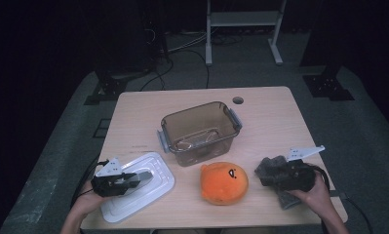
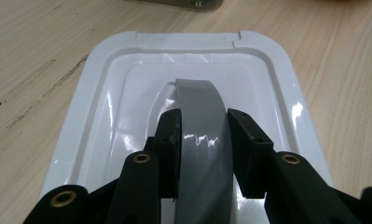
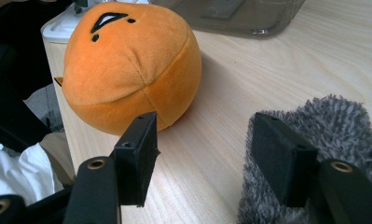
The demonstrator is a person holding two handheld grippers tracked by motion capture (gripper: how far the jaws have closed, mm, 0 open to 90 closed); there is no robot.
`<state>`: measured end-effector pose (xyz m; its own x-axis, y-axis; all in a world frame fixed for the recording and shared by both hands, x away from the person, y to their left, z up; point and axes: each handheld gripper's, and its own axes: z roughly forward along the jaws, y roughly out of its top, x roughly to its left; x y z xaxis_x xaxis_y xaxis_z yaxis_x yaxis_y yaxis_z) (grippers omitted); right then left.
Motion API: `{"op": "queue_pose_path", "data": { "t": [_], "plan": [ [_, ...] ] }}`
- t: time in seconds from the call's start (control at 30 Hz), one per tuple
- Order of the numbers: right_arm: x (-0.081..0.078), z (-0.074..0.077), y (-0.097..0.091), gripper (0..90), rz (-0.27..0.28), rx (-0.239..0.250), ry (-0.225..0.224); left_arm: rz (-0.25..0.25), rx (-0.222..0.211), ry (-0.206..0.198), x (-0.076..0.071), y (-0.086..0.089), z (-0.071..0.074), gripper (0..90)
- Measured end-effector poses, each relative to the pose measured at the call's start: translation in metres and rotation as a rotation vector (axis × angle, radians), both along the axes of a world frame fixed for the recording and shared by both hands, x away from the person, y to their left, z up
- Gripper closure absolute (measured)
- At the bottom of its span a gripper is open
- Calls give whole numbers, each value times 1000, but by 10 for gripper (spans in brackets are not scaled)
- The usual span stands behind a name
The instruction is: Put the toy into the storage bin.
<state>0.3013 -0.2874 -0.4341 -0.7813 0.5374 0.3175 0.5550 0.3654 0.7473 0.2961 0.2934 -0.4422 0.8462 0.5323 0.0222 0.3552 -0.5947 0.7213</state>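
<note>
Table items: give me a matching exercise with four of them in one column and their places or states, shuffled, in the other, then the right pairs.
Things:
1. grey handle
2. orange plush toy
3. clear container
4. grey fuzzy cloth

States:
A. empty, lid off, mid-table
B. under the right gripper, which is open
C. between the container and the table's near edge
D. clamped by the left gripper, on the white lid

Pairs: 1-D, 2-C, 3-A, 4-B

The left gripper (image 1: pixel 133 179) sits low at the near left, the person's left hand (image 1: pixel 87 197) wrapped round its back, its jaws closed tight on a grey roll of tape (image 2: pixel 203 140). Over on the near right, the right hand (image 1: pixel 311 195) holds the right gripper (image 1: pixel 266 171), jaws spread apart and holding nothing.
</note>
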Motion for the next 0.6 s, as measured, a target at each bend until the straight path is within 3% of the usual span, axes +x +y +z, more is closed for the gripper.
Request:
{"op": "queue_pose_path", "data": {
  "t": [0.37,0.6],
  "plan": [
    [0,0,0,398,-1,1,0,27,-28,-18,-2,6,14,513],
    [1,-1,-2,393,-6,1,2,30,-94,-50,-8,5,36,393]
  ]
}}
